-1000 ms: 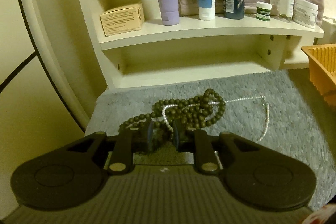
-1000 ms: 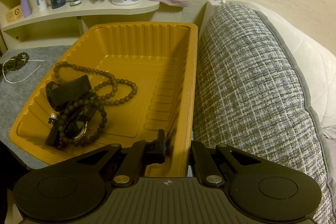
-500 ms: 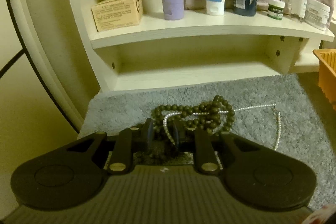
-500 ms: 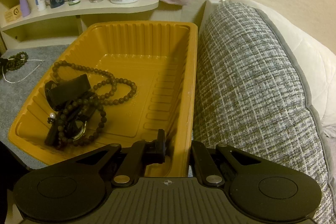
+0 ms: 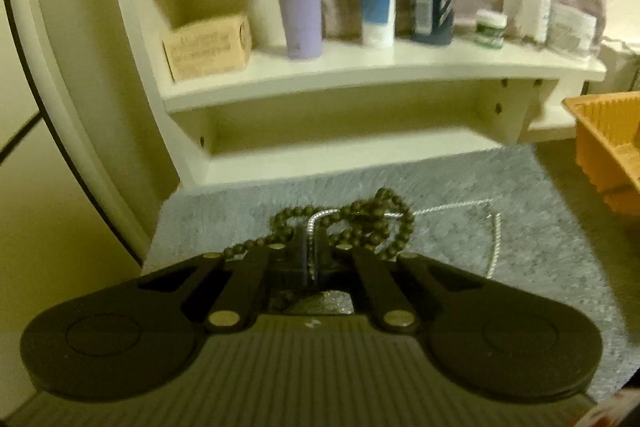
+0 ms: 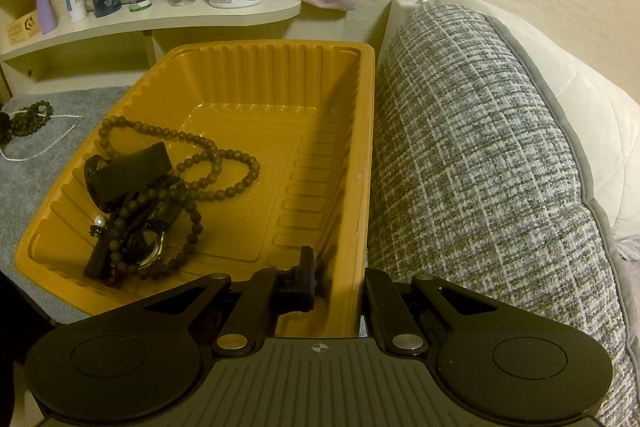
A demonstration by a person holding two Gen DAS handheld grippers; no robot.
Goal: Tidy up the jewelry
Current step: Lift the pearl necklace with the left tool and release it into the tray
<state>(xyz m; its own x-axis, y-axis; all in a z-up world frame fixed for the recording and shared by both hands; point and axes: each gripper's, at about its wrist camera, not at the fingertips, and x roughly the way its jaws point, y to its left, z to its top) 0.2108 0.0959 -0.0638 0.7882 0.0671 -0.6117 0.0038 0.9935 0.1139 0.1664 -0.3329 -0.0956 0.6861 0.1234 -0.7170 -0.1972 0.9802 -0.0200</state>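
Left wrist: left claw [image 5: 311, 247] pinches pearl strand [image 5: 494, 247]; shelf labels too blurred.

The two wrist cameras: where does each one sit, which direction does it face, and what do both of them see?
Left wrist: sits on the left gripper, facing down and forward at the thin silver chain and dark bead necklace on the grey fuzzy mat; its black fingers are shut on the chain.
Right wrist: sits on the right gripper, facing the orange ribbed plastic tray; its fingers clamp the tray's wall.
Shared: tray, mat, both necklaces, white shelf with toiletries.
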